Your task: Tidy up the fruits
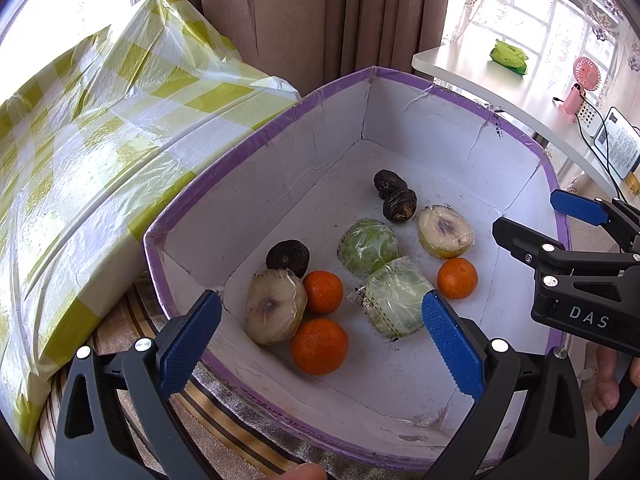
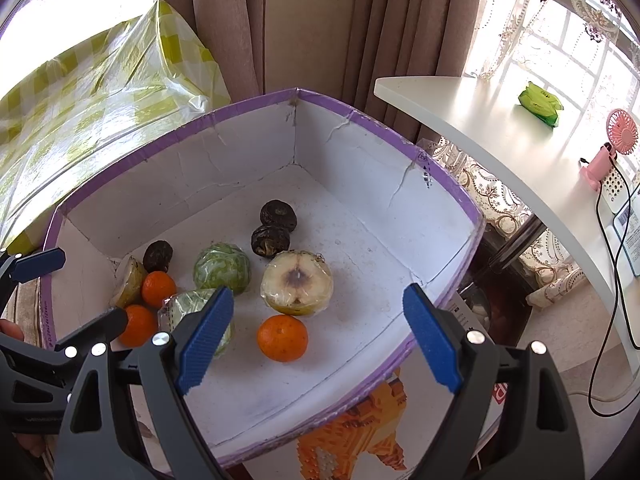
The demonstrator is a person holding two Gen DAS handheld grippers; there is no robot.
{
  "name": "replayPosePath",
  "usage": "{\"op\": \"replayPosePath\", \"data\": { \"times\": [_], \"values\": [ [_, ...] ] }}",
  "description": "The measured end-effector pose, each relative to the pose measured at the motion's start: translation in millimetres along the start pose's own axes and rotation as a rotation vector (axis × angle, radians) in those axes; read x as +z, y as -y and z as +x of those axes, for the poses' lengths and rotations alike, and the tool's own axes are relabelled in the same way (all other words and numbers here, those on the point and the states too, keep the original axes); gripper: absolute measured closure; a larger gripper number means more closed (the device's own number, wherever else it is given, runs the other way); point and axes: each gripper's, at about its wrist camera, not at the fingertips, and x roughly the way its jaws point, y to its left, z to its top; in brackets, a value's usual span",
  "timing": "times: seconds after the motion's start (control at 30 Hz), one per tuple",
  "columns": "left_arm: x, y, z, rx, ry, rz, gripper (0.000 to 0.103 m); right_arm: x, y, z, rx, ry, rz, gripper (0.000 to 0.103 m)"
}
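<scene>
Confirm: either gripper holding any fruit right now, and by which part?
Nothing is held. The left gripper and right gripper both hover over the purple-rimmed box with jaws open and empty; all the fruit lies on the box floor.

Purple-rimmed box (image 1: 460, 92) of wrapped fruit, oranges (image 1: 319, 346) and dark fruits, left tool (image 1: 320, 328) wide above.

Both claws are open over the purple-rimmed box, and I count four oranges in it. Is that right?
Not quite: the box holds three oranges, not four. The left wrist view shows them at and. The rest stands: the left claw and right claw are both open over it.
</scene>
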Motion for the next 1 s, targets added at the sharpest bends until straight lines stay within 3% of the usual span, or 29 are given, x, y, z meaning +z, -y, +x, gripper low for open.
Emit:
{"op": "replayPosePath", "data": {
  "times": [0.83, 0.9, 1.0],
  "values": [
    [3, 4, 3, -0.037, -0.018, 0.036, 0.004, 4, -5, -6, 0.007, 0.014, -0.003, 0.016],
    [2, -1, -6, -0.060, 0.000, 0.012, 0.004, 8, -8, -12, 0.023, 0.030, 0.002, 0.016],
    [-7, -18, -38, -0.021, 0.066, -0.030, 0.004, 15, -21, -27, 0.068, 0.064, -0.009, 0.013]
  ]
}}
